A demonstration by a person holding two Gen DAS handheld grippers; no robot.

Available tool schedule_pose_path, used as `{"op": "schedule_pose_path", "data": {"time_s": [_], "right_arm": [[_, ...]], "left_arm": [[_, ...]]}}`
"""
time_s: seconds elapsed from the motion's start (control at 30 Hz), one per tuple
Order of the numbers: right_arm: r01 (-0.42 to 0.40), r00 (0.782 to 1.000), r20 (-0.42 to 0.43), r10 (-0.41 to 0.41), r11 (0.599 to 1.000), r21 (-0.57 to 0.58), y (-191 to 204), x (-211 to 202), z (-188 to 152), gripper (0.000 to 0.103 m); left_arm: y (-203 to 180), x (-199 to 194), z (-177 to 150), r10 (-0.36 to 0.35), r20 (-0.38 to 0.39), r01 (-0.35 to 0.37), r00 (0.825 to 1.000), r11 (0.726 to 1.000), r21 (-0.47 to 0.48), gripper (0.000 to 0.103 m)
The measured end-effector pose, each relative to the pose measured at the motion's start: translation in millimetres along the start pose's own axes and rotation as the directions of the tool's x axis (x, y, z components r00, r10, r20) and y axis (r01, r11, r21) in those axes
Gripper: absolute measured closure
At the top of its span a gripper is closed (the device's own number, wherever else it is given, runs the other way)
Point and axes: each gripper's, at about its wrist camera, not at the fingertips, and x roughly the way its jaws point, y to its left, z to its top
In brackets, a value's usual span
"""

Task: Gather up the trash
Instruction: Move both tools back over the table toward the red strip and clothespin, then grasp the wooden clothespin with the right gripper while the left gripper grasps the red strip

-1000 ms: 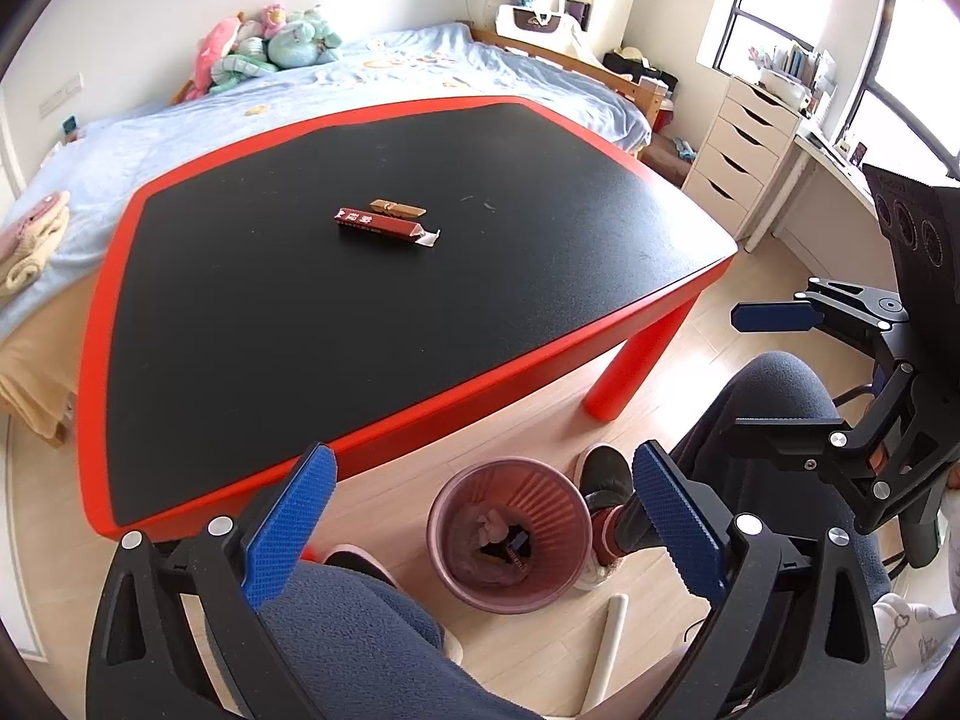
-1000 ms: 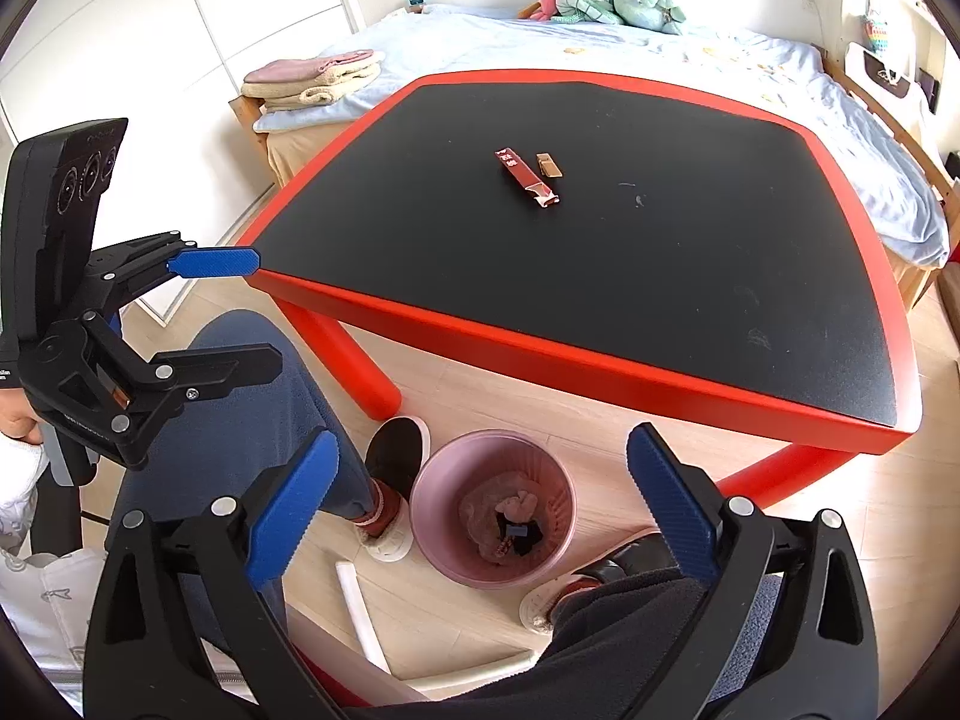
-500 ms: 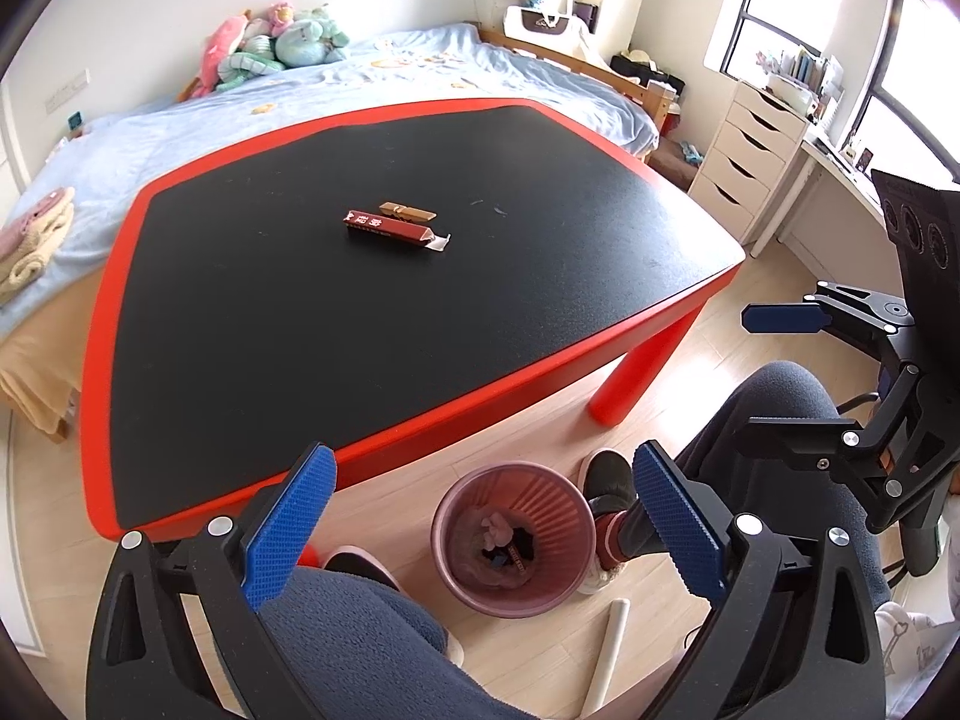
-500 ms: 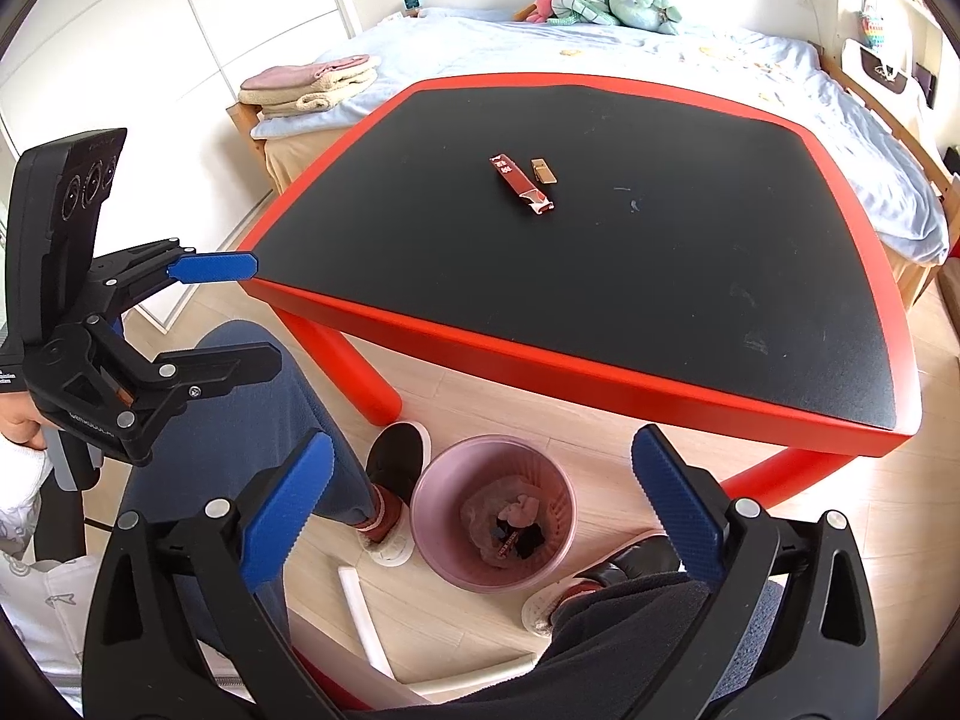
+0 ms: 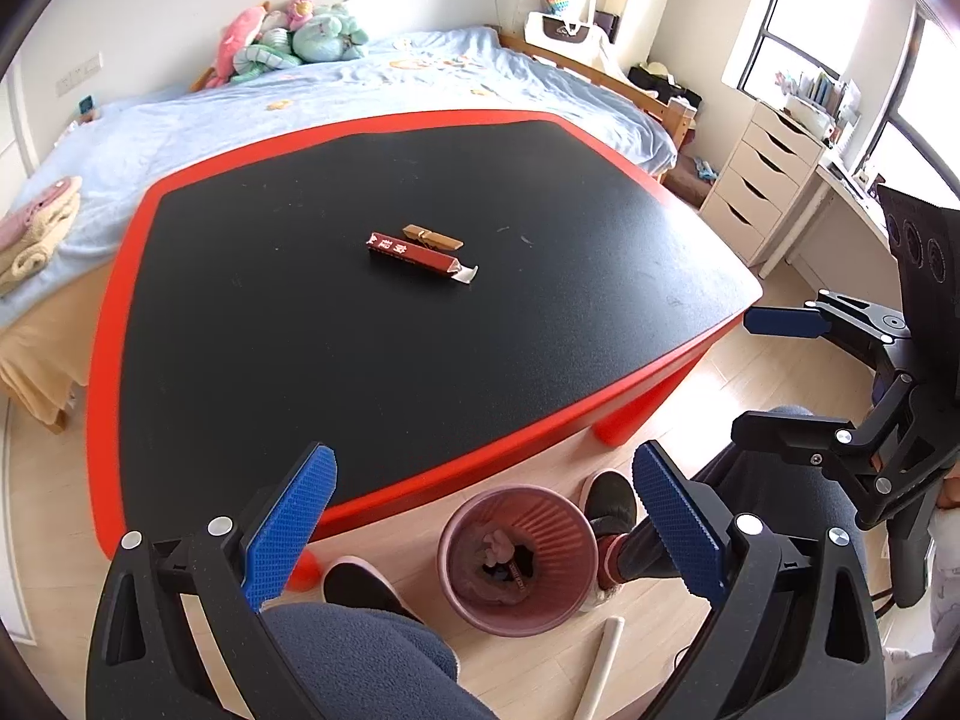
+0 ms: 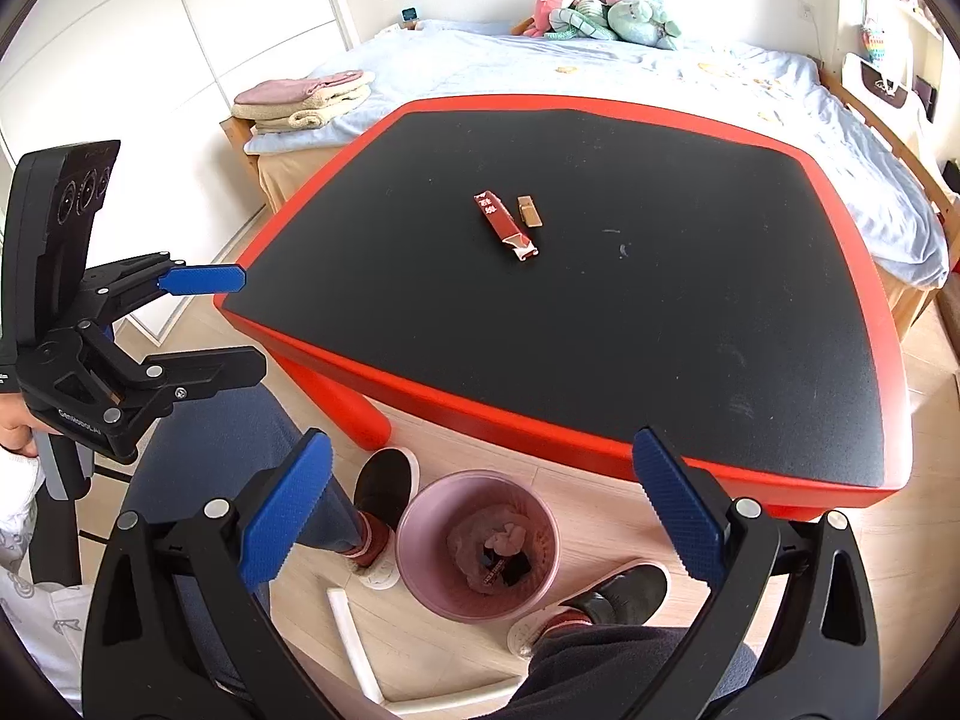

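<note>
A dark red snack wrapper point(image 5: 420, 256) with a torn silver end lies mid-table, a small tan wooden clip point(image 5: 433, 236) just beyond it; both show in the right wrist view too, the wrapper point(image 6: 504, 225) left of the clip point(image 6: 529, 211). A pink ribbed bin point(image 5: 519, 558) with trash inside stands on the floor at the table's near edge, and it shows in the right wrist view point(image 6: 477, 549). My left gripper point(image 5: 483, 525) is open and empty, over the bin. My right gripper point(image 6: 480, 519) is open and empty, also near the bin.
The black table with red rim point(image 5: 372, 504) fills the middle. The person's knees and dark shoes point(image 6: 387, 480) flank the bin. A white tube point(image 5: 600, 663) lies on the floor. A bed point(image 5: 384, 84) stands behind, white drawers point(image 5: 759, 192) to the right.
Both grippers have risen and tilted toward the table, so the table and wrapper appear lower and nearer. Both stayed open; wrapper, clip and bin have not moved.
</note>
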Motion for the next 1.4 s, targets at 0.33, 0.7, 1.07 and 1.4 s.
{"op": "schedule_pose_path", "data": {"time_s": [0.33,0.7,1.07,1.4], "right_arm": [[0.028,1.0,0.013,-0.028,0.999,-0.015,-18.1,18.6,39.6,0.004],[0.042,0.999,0.002,-0.042,0.998,-0.037,-47.7,62.6,94.8,0.004],[0.029,0.998,-0.051,-0.032,0.997,-0.068,-60.9,125.9,136.8,0.004],[0.008,0.996,-0.093,-0.018,0.995,-0.104,-63.1,172.5,156.2,0.004]], "left_arm": [[19.9,21.6,37.7,0.019,-0.004,-0.019,1.0,0.999,-0.028,0.008],[43.4,56.8,74.8,0.041,-0.024,-0.043,0.999,0.998,-0.049,0.008],[67.9,92.4,95.0,0.06,-0.071,-0.065,0.996,0.996,-0.065,0.008],[90.6,111.9,104.8,0.073,-0.091,-0.083,0.993,0.989,-0.12,0.008]]}}
